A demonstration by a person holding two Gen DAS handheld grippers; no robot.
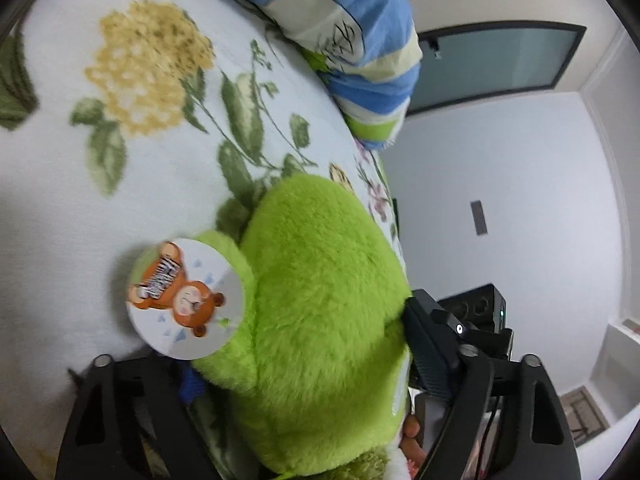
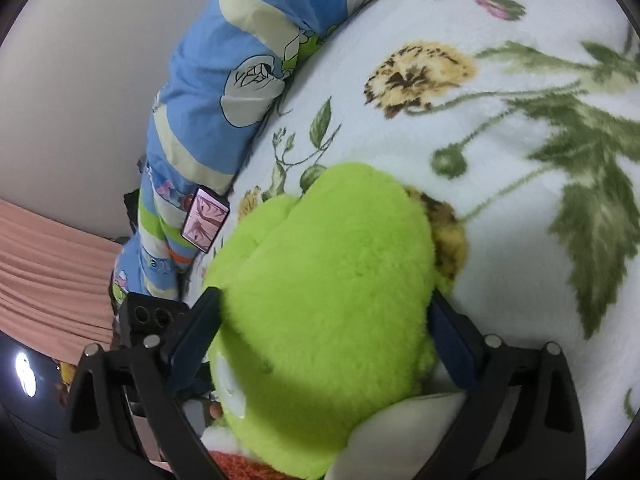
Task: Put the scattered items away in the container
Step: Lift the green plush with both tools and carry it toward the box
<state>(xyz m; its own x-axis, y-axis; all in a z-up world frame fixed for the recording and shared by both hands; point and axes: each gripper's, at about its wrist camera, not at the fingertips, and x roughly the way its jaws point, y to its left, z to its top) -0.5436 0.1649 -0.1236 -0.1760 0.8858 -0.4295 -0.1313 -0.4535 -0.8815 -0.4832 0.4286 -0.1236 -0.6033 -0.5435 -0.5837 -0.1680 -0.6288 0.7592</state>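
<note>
Risk of slipping: plush toy point(image 2: 328, 300) squeezed wide between right gripper point(image 2: 328, 328) fingers; left gripper point(image 1: 304, 380) straddling it, grip unclear; fur soft, bulky.

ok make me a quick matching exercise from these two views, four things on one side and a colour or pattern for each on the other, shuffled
Things:
1. plush toy
2. round tag
3. rolled quilt
4. blanket

Descriptions:
A. white with yellow flowers and green leaves
B. bright green and fluffy
C. blue with cream and green stripes
D. white with a brown cartoon bear

Pairs: 1-B, 2-D, 3-C, 4-A
</note>
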